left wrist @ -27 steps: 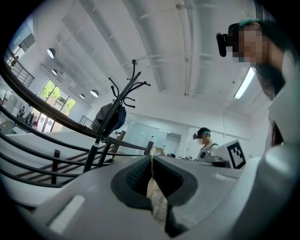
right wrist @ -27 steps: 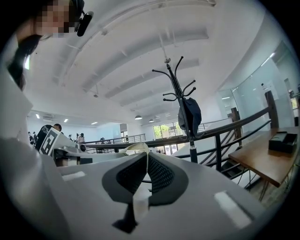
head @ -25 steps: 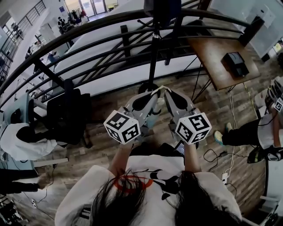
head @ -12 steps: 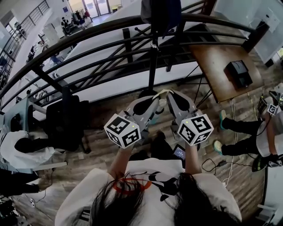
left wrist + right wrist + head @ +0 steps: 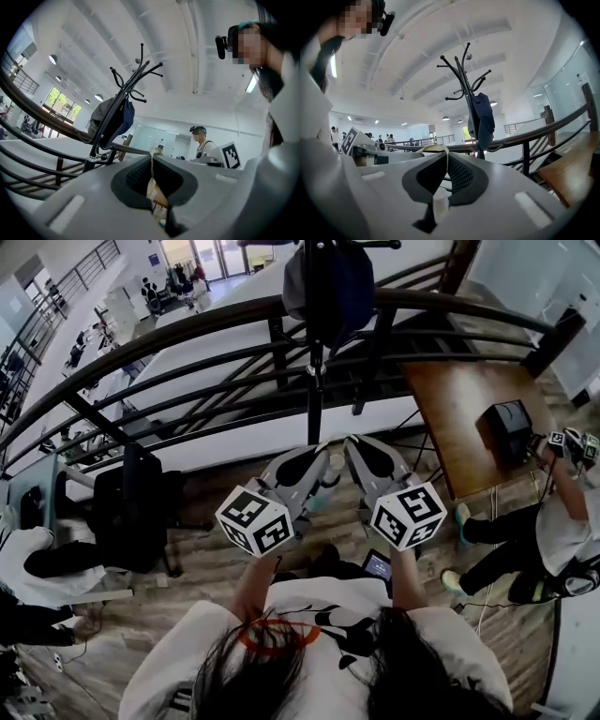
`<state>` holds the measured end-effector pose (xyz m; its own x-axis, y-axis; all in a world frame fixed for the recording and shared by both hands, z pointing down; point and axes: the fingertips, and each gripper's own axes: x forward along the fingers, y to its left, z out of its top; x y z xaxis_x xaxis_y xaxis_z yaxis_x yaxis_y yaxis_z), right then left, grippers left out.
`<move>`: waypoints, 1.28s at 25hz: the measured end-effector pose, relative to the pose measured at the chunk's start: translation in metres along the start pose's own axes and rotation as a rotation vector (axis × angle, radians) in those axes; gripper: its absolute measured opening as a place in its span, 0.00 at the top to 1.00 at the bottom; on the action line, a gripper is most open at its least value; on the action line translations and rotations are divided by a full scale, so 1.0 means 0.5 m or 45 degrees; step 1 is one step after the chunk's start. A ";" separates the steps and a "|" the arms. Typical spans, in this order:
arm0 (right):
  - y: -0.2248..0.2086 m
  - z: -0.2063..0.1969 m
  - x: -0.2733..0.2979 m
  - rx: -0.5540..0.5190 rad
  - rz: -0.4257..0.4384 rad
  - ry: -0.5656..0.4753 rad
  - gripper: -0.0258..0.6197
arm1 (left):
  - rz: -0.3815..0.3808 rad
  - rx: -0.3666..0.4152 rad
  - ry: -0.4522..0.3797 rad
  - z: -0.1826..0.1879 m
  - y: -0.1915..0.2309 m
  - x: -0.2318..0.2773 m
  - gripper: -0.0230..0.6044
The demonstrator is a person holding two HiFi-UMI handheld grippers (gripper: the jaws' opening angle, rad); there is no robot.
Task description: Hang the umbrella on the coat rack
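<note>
The black coat rack stands just beyond the railing, straight ahead of me. A dark blue folded thing, apparently the umbrella, hangs from its upper hooks. It also shows in the left gripper view, where the umbrella hangs against the rack's pole, and in the right gripper view as the umbrella under the rack's hooks. My left gripper and right gripper are held side by side below the rack, tips almost touching. Both are shut with nothing in them.
A curved black railing runs across in front of me. A wooden table with a black box stands at the right. Another person is at the far right. A black chair is at the left.
The view has tilted up, so more of the rack's top and the hanging umbrella shows. Both grippers stay shut and together, slightly lower in view. The person at the right has shifted.
</note>
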<state>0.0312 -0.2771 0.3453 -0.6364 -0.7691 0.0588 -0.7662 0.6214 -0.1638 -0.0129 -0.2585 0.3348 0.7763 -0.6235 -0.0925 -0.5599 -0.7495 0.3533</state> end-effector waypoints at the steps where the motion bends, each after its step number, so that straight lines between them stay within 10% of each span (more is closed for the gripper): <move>1: -0.013 0.002 0.005 0.000 0.007 -0.001 0.92 | 0.005 0.003 -0.001 0.000 0.004 0.013 0.96; 32: -0.294 0.059 0.109 0.038 0.094 -0.024 0.92 | 0.079 0.053 0.024 0.006 0.084 0.287 0.96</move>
<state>0.1119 -0.4150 0.3434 -0.6891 -0.7241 0.0267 -0.7139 0.6722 -0.1963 0.0742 -0.3801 0.3335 0.7451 -0.6648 -0.0537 -0.6182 -0.7185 0.3188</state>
